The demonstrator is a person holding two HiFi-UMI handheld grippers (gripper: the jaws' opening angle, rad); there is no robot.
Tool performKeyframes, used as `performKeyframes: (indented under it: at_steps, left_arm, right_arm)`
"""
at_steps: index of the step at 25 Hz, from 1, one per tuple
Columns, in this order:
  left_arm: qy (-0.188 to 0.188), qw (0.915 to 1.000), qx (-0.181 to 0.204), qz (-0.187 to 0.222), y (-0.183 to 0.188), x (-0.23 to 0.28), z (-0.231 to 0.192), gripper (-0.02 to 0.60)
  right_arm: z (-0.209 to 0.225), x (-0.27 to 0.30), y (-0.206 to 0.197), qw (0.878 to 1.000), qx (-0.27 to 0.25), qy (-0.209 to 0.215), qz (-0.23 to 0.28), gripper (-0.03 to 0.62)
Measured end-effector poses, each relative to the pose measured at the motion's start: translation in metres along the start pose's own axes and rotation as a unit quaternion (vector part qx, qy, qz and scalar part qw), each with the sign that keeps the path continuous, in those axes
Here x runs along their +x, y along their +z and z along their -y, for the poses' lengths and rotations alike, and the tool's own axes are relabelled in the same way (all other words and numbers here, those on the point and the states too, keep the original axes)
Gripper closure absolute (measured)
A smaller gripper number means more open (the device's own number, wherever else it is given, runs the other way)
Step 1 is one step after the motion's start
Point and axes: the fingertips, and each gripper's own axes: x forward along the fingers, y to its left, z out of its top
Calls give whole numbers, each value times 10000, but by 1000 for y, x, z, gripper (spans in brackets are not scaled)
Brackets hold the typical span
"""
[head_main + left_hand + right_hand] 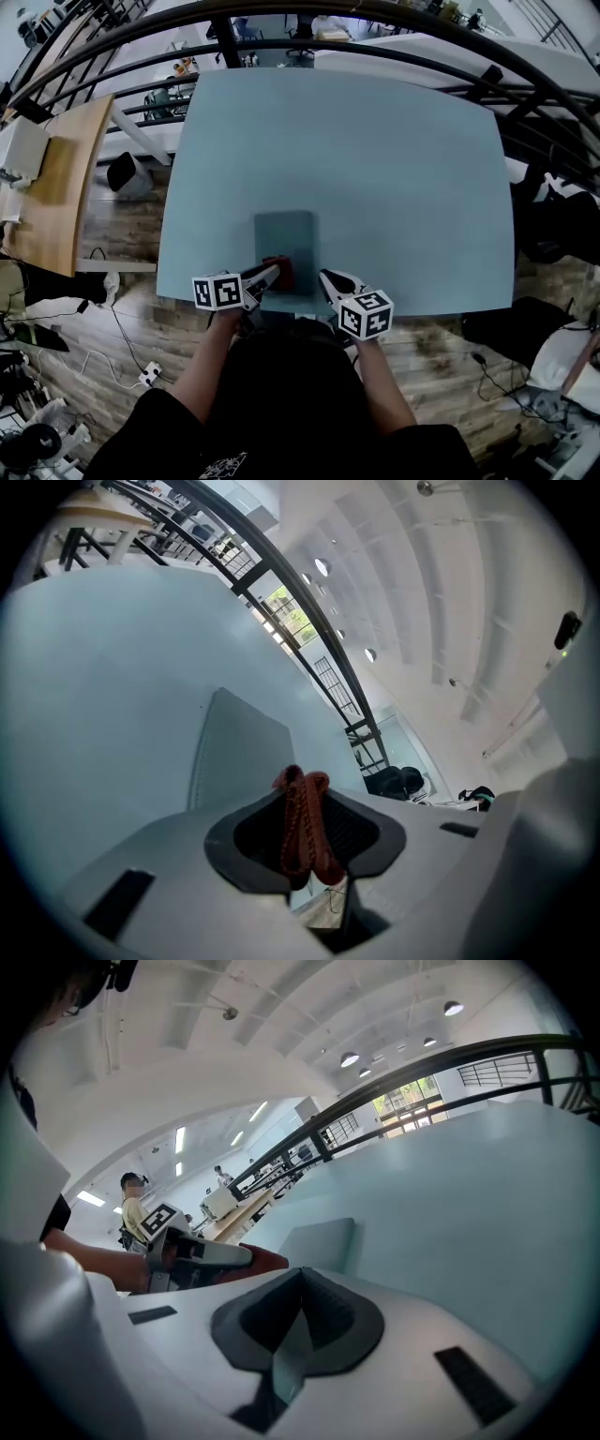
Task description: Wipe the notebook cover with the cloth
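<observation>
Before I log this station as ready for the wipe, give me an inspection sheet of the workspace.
Surface: pale blue table, bare apart from the job's things.
Job's things: grey notebook lying flat by the table's near edge; red cloth bunched in the left tool.
Clutter: nothing seen on the table.
Grippers: left tool shut on the cloth at the notebook's near left corner, contact unclear; right tool shut, empty, by the notebook's near right corner.
Cables: loose leads and a power strip on the floor, left.
Surroundings: wooden floor, black railing, wooden desk to the left.
</observation>
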Motion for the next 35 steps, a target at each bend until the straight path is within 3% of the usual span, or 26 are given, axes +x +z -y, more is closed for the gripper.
performKeyframes:
  at_steps: [19, 35]
  left_arm:
    - [-315, 9988, 1, -375, -43, 54, 35, 482]
    - [-168, 9994, -230, -182, -43, 44, 14, 481]
  right_arm:
    - [14, -24, -21, 9998, 162, -105, -45, 588]
    - [9, -14, -26, 9996, 25, 104, -259, 588]
